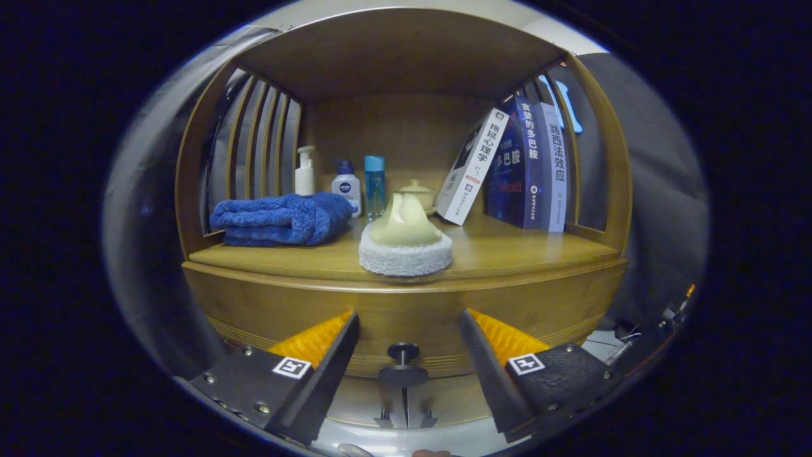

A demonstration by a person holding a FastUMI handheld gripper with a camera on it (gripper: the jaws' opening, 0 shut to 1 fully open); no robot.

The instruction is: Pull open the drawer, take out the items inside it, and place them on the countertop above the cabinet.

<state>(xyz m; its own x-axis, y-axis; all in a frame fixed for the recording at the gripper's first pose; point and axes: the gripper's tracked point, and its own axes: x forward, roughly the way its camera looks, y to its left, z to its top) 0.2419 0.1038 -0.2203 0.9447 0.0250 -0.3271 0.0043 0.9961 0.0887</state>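
Note:
The wooden cabinet's countertop (507, 251) lies ahead and a little above my fingers. A round white scrub pad with a cream handle (406, 244) sits on it near the front edge. Under the top runs the curved drawer front (266, 304), with a dark round knob (403, 352) on it. My gripper (409, 316) is open, and the knob stands in the gap between the two fingers, touching neither. The drawer front looks flush with the cabinet. Its inside is hidden.
A folded blue towel (279, 219) lies at the left of the countertop. Behind it stand a pump bottle (305, 171), a white bottle (346, 187), a blue bottle (374, 184) and a small lidded pot (416, 190). Several books (526, 165) lean at the right. Slatted sides and a roof enclose the top.

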